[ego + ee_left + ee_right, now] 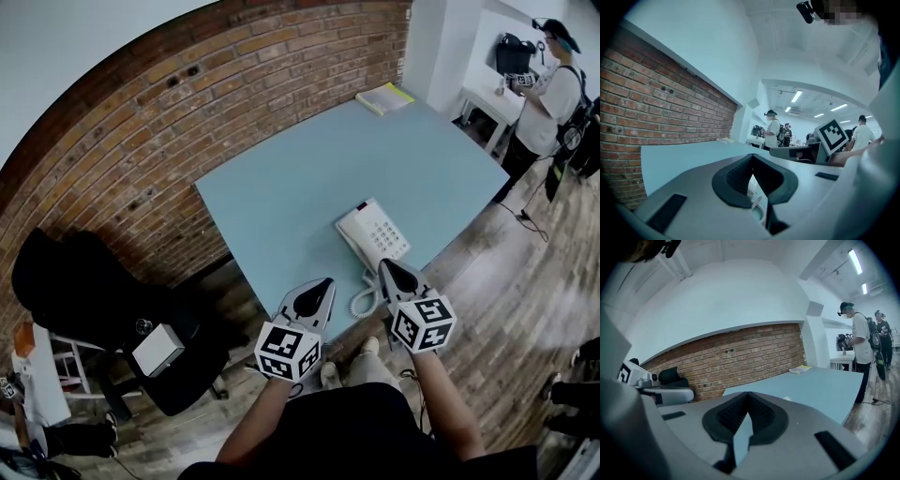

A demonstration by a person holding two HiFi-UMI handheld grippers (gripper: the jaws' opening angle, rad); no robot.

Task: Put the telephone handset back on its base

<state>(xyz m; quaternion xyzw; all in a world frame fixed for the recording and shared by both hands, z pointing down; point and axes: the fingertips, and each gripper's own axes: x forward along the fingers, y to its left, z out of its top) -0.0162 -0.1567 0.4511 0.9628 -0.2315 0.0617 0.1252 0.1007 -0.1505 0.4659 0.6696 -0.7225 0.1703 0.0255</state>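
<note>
A white telephone [375, 232] sits near the front corner of the light blue table [281, 202]. Its handset [352, 242] seems to lie along the left side of the base, though I cannot tell how it is seated. The coiled cord [363, 300] hangs over the table edge between my grippers. My left gripper [326, 281] hovers just off that edge, left of the cord, shut and empty. My right gripper [385, 264] is shut and empty at the phone's near end. In the left gripper view the cord [758, 202] shows beneath the shut tips [751, 155].
A yellow-edged notebook [384, 97] lies at the table's far corner. A brick wall [187, 112] runs along the left. A black office chair [94, 291] stands at the lower left. A person [548, 94] stands by a white table [487, 103] at the far right.
</note>
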